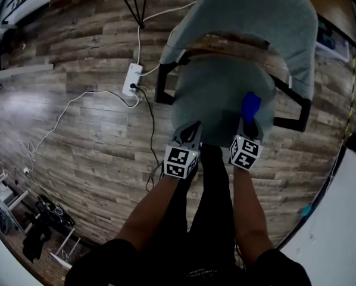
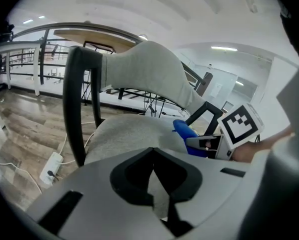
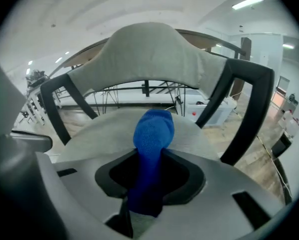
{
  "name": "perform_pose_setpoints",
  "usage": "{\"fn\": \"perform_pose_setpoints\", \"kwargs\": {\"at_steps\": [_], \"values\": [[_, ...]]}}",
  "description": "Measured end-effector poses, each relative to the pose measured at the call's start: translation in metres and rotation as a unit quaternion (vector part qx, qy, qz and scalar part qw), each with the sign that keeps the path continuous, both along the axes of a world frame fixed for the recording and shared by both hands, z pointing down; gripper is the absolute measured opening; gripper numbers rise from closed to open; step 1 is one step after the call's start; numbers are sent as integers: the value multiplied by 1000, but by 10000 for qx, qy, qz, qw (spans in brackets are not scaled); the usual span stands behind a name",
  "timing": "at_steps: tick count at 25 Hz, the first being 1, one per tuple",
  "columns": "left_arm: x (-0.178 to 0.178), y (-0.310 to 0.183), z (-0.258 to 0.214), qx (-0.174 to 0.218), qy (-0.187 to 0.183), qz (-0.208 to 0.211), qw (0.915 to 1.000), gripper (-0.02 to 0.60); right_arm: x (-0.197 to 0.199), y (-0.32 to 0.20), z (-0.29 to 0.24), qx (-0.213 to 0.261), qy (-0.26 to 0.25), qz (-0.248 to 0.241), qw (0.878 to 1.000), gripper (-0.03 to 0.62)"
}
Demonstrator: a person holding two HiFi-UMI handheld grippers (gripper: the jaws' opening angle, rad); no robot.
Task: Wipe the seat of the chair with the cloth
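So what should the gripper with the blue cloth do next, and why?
Probably press the blue cloth down and sweep it across the grey seat toward the backrest. The right gripper is shut on the cloth, which pokes out over the seat's front part, and most of the seat lies ahead of it.

Blue cloth (image 3: 152, 134), grey seat (image 1: 214, 106) (black frame (image 3: 244, 114))

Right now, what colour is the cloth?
Cloth is solid blue, best seen in the right gripper view.
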State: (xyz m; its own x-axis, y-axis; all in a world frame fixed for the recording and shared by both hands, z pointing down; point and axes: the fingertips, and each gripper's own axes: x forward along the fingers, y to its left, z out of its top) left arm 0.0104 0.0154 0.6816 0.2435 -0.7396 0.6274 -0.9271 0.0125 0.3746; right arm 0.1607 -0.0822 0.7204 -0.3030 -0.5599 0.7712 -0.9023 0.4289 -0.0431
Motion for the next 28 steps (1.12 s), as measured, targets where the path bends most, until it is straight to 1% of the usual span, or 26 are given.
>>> {"fn": "perform_pose_setpoints", "kwargs": {"at_steps": [3, 6, 8, 11, 16, 18, 22, 25, 28], "values": [[-15, 13, 0, -16, -19, -116, 9999, 2, -41, 23, -2, -37, -117, -421, 9990, 120], [-33, 22, -1, 96, -206, -51, 9997, 2, -87, 44, -3, -39, -318, -835, 9960, 120], [-46, 30, 4, 120, -289, -58, 9995, 2, -115, 60, 0, -88, -509, -1006, 9936, 120], [-62, 46, 10, 85, -248, -261, 9993, 2, -143, 86, 8, -262, -743, -1132, 9904, 120], [-88, 55, 9, 184, -247, -506, 9982, 2, -188, 119, 10, -283, -846, -1650, 9823, 120], [-99, 60, 13, 180, -260, -589, 9978, 2, -202, 131, 12, -314, -898, -1735, 9802, 120], [-117, 71, 26, 100, -300, -767, 9966, 2, -223, 143, 20, -530, -1124, -1638, 9786, 120], [-122, 80, 32, 52, -284, -858, 9959, 2, -226, 148, 30, -577, -984, -1666, 9794, 120], [-121, 85, 36, 8, -290, -781, 9965, 2, -225, 148, 33, -563, -850, -1675, 9806, 120]]}}
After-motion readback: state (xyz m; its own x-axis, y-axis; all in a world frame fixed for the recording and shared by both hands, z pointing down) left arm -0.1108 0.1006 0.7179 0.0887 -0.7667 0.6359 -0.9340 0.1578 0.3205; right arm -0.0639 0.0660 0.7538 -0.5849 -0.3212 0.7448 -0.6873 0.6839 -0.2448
